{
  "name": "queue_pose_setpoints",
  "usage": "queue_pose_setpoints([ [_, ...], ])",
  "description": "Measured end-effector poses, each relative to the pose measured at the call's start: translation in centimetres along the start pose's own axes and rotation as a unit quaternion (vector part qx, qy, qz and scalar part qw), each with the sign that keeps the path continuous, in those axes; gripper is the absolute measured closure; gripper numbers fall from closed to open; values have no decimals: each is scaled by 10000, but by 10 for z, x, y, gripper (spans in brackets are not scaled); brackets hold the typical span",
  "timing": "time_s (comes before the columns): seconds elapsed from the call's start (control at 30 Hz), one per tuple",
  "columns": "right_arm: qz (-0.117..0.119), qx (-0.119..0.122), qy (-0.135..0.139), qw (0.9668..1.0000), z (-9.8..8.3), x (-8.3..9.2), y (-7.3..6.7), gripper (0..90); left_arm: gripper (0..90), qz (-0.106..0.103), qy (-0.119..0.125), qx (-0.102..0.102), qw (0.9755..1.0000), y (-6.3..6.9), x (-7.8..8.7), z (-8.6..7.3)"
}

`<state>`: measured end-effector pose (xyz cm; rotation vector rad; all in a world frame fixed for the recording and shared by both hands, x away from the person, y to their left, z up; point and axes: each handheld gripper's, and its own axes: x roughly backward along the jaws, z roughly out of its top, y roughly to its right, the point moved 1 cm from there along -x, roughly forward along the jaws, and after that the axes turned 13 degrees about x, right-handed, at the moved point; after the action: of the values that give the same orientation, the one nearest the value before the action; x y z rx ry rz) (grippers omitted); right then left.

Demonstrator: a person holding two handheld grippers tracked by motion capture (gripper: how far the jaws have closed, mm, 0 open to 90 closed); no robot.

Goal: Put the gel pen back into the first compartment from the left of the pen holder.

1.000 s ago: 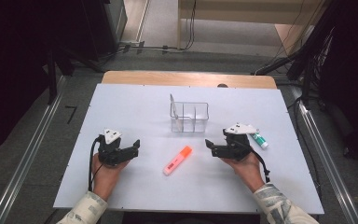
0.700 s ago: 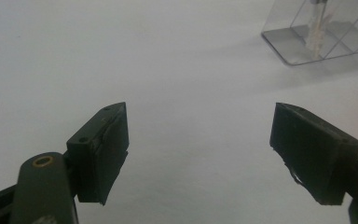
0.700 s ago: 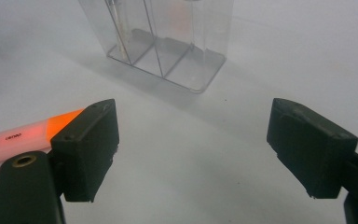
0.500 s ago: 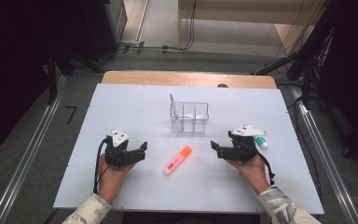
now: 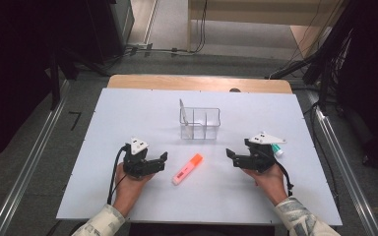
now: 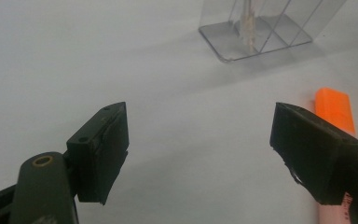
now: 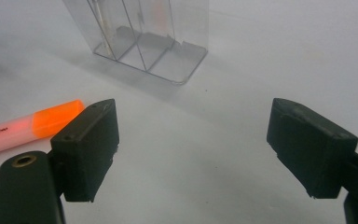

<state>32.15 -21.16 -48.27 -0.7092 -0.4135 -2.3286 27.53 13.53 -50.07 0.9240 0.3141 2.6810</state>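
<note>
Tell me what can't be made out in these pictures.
- Green-capped marker, high view: mostly hidden behind the right gripper.
- Orange highlighter, left gripper view: body hidden behind a jaw.
- Highlighter label, right gripper view: too small to read.
- Clear organizer, right gripper view: top cut off.

Both forearms come in from the near edge of the desk, each hand gripping a tool low over the surface. The left tool [image 5: 161,159] points right and the right tool [image 5: 231,156] points left, facing each other. Both tools' jaws stand wide apart, holding nothing.
</note>
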Motion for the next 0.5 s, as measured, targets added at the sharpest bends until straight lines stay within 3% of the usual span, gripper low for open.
queue_pose_setpoints([
  [0.17,19,-21,1,10000,-1,1,1,155,203,-90,-68,-156,9998,11,-6,-3],
  [0.5,-41,-14,28,10000,-5,6,4,155,210,-200,-91,-272,9994,26,-12,-7],
])
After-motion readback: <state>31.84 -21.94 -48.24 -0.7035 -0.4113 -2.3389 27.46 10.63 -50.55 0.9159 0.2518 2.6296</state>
